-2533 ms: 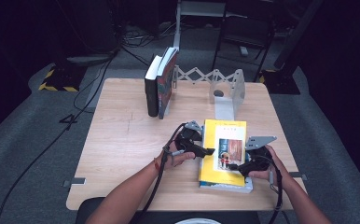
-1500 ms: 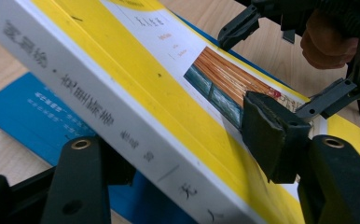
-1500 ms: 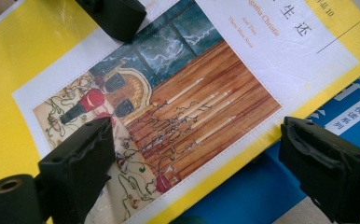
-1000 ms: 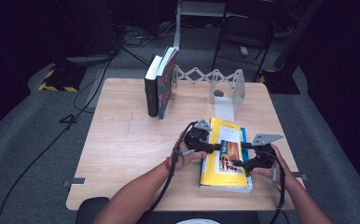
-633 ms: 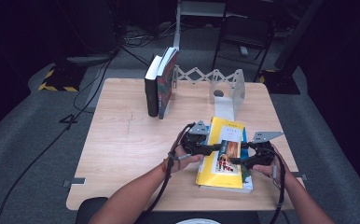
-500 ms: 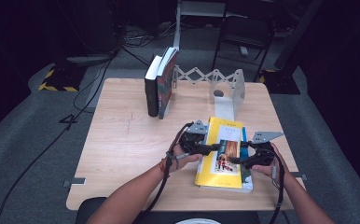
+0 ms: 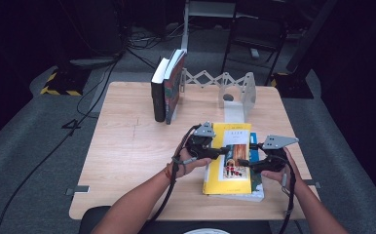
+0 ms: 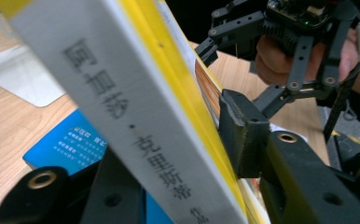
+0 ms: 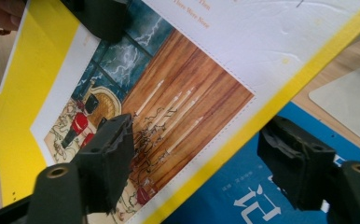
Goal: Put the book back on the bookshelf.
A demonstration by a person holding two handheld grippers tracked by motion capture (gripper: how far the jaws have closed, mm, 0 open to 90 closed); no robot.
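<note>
Yellow book [image 7: 227,158]: your left tool [image 7: 223,152] is clamped on its spine edge, the jaws having just been closing with the book between them. Your right tool [image 7: 244,162] straddles the opposite edge, one jaw over the cover and one beneath; its jaws have just been closing but stand apart, not visibly pressing. Compared with a second ago, the book has tilted up off the blue book [image 7: 255,181] beneath it, near the front of the surface [image 7: 127,156]. Judgement: the lift is under way, likely toward the upright books [image 7: 168,90] by the white book rack [image 7: 235,87].
</note>
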